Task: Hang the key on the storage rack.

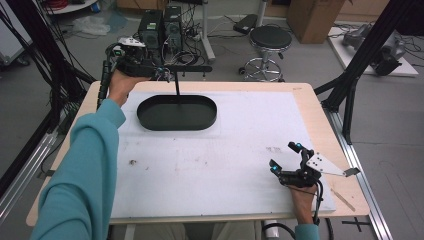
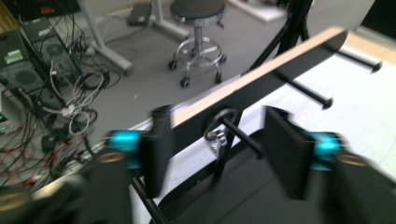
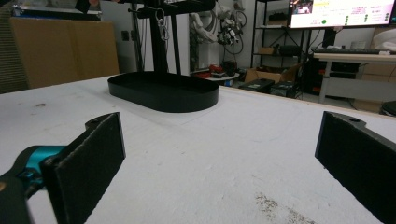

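- The black stand [image 1: 177, 85] has an oval tray [image 1: 150, 117] at the bottom, a thin pole going up, and a flat bar [image 1: 192, 69] across the top.
- The stand sits at the far left part of the white table top [image 1: 225, 150].
- The left gripper [image 1: 159, 73] is up high at the left end of the stand's bar.
- In the left gripper view, its two jaws are spread apart, one on each side of the bar [image 2: 261, 79]. They do not pinch it.
- A small silver clip [image 2: 217, 133] hangs on a peg [image 2: 243, 133] of the stand, between those jaws.
- The right gripper [image 1: 285, 160] rests low on the table, far from the stand, near the front right corner.
- Its jaws are wide apart and hold nothing.
- In the right gripper view, the stand's tray [image 3: 163, 91] is far ahead of the jaws.
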Action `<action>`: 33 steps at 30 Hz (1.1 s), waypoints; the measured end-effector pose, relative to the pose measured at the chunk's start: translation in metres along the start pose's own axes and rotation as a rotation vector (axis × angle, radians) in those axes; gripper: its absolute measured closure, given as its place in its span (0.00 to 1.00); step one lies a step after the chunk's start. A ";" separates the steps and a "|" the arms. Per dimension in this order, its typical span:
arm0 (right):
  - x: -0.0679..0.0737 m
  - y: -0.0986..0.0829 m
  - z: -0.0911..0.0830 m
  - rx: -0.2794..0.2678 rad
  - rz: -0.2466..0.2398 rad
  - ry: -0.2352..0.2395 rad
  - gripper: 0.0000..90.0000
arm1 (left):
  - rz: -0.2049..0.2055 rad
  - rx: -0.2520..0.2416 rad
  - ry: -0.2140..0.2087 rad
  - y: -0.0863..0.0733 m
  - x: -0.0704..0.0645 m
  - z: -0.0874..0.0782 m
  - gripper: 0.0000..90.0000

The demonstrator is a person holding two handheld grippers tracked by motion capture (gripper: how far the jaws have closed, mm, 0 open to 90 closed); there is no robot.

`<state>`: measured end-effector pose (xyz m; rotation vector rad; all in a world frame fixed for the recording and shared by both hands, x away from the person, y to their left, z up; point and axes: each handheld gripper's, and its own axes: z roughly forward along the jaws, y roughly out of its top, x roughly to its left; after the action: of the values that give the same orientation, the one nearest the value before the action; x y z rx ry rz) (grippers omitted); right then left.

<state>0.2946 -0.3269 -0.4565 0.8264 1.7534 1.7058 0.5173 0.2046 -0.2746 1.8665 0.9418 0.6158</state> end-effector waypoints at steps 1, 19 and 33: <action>0.000 0.000 0.000 0.000 0.004 0.000 0.01 | 0.012 -0.017 -0.004 -0.002 -0.002 -0.003 0.36; 0.000 0.000 0.001 0.006 -0.002 0.001 0.01 | 0.047 -0.314 -0.062 -0.083 -0.019 -0.094 0.02; 0.001 0.000 0.000 0.007 -0.012 -0.003 0.01 | 0.018 -0.428 -0.137 -0.198 -0.057 -0.121 0.02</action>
<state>0.2939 -0.3256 -0.4565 0.8200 1.7600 1.6905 0.3257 0.2752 -0.3995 1.5130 0.6449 0.6354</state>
